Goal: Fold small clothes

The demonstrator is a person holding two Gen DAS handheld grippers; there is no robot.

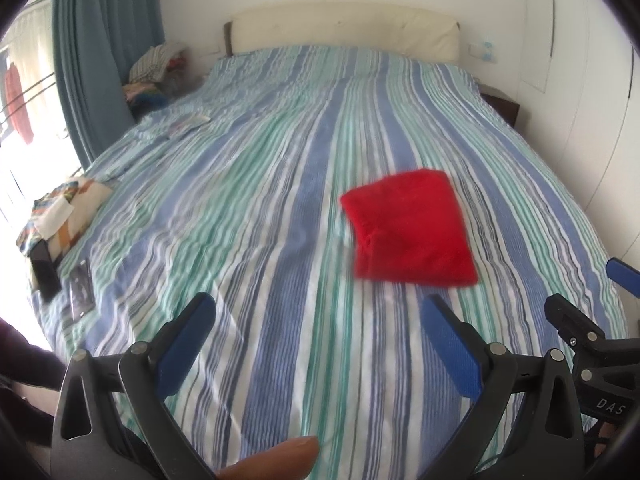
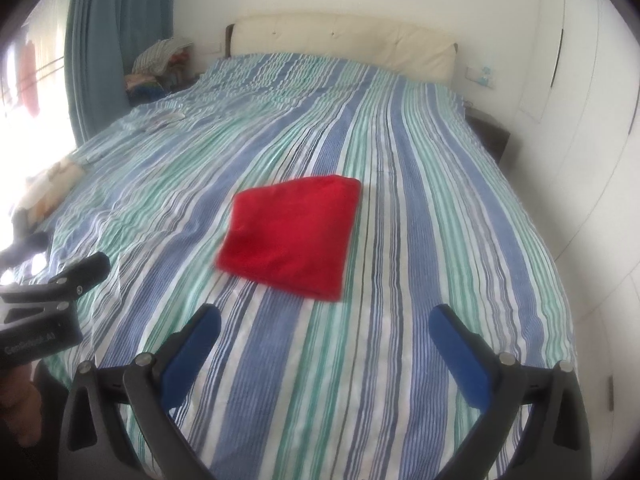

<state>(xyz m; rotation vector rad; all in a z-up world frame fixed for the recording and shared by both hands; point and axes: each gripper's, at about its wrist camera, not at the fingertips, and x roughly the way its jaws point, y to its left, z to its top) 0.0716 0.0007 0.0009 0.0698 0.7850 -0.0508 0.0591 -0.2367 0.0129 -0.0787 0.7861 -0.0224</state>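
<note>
Jaws of the left gripper (image 1: 320,312) are spread wide with nothing between them, hovering over the striped bed (image 1: 260,208); the right gripper (image 2: 325,320) likewise gapes unloaded. Beyond them, at one o'clock from the left gripper and eleven o'clock from the right, the folded red garment (image 1: 412,228) lies flat on the bedspread. Farther off, at twelve o'clock, stands the cream headboard (image 2: 344,40).

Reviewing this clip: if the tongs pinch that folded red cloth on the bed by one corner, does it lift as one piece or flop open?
The red cloth looks soft, in loose layers, so a corner pinch would probably let it unfold and droop. It lies fairly flat, so it seems light. On the striped bedspread, a push would likely bunch it rather than slide it.
</note>
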